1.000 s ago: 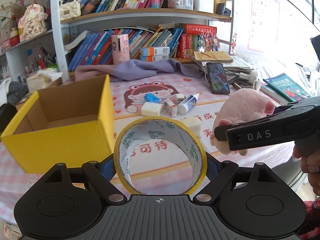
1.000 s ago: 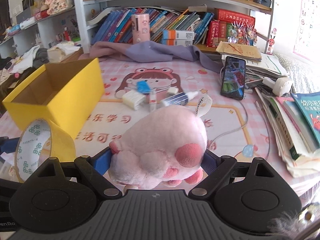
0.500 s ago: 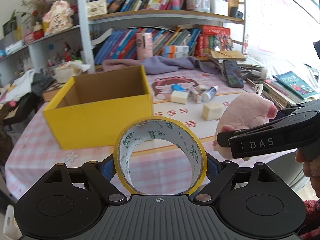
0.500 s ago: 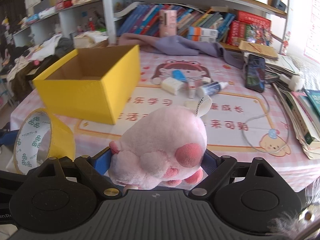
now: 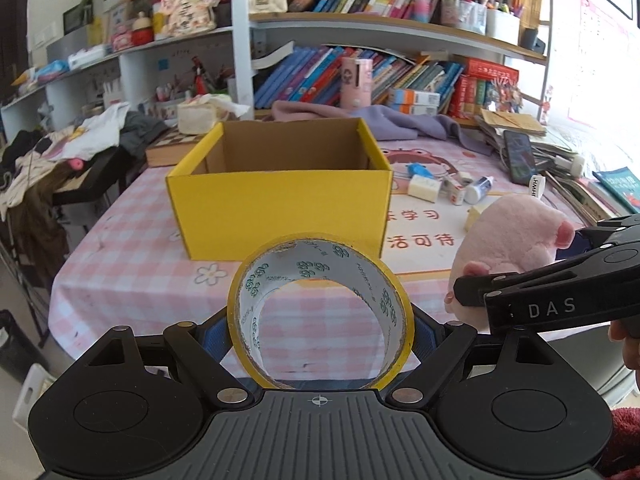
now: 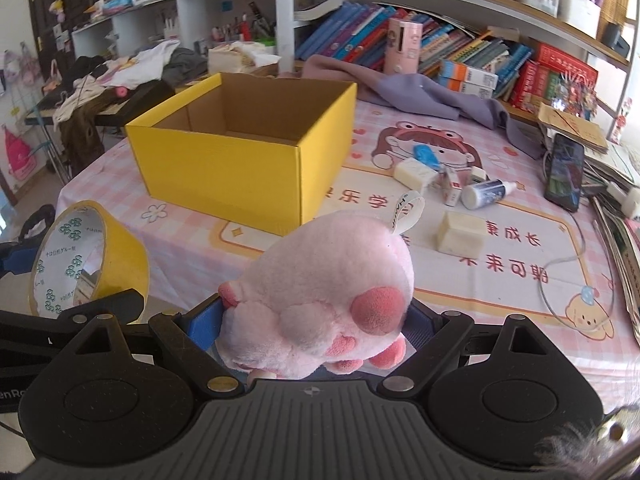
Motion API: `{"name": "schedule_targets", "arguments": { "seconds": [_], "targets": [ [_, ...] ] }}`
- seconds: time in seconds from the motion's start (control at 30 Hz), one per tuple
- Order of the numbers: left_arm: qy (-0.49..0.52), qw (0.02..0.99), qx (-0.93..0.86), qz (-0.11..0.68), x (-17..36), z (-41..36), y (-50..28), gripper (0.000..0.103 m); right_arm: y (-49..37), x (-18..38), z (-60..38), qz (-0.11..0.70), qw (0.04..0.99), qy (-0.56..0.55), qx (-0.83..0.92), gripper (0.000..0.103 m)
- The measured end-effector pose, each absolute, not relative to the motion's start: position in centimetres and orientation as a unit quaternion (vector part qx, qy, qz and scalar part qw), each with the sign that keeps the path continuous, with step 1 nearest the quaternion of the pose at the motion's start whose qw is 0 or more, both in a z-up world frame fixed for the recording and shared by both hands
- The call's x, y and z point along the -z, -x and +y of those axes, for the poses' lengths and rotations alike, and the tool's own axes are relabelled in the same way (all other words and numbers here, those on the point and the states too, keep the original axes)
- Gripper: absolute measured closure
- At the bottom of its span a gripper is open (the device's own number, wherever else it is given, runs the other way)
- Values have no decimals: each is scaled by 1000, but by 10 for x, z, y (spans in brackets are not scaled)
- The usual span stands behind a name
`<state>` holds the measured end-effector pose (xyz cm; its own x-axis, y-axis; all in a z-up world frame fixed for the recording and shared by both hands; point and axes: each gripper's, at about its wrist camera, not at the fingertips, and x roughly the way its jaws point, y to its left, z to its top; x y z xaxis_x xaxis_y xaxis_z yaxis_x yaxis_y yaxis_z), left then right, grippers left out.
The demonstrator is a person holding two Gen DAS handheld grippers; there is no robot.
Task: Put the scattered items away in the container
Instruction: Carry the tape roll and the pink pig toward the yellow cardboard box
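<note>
The left gripper [image 5: 320, 320] pinched a tape roll [image 5: 320, 312] by its sides, the roll standing on edge: a yellow band with a white printed lining, hollow through the middle. The right gripper [image 6: 316, 320] squeezed a pink plush [image 6: 320, 300], soft and rounded, with darker pink paw pads and a white loop tag. Both were held off the near edge of the table [image 5: 132, 272], with the box [image 5: 280, 204] straight ahead, yellow cardboard outside, brown inside, open and square-cornered, nothing between it and either load. Right of the box, toward the middle of the checked pink cloth, lay a pale block [image 6: 460, 234], another block [image 6: 414, 172], a small bottle [image 6: 486, 194] on its side and a blue wrapper [image 6: 426, 155]. A phone [image 6: 564, 172] lay near the right edge beside stacked books [image 6: 624, 240]. A purple cloth [image 6: 420, 92] was crumpled along the far edge.
</note>
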<state>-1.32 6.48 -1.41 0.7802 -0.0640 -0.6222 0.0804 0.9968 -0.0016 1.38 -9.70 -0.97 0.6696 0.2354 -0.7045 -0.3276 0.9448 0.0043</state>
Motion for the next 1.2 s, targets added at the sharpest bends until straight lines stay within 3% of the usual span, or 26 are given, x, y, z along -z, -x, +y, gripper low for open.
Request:
{"name": "schedule_targets", "arguments": {
  "seconds": [0.93,1.2],
  "targets": [
    [11,942,9,334,9,107,3,16,-31,11,-52,382,900,81,-194,14],
    [-1,954,8,299,-11,108,-18,16,-48,-8,-53,332,917,82,-204,14]
  ]
}}
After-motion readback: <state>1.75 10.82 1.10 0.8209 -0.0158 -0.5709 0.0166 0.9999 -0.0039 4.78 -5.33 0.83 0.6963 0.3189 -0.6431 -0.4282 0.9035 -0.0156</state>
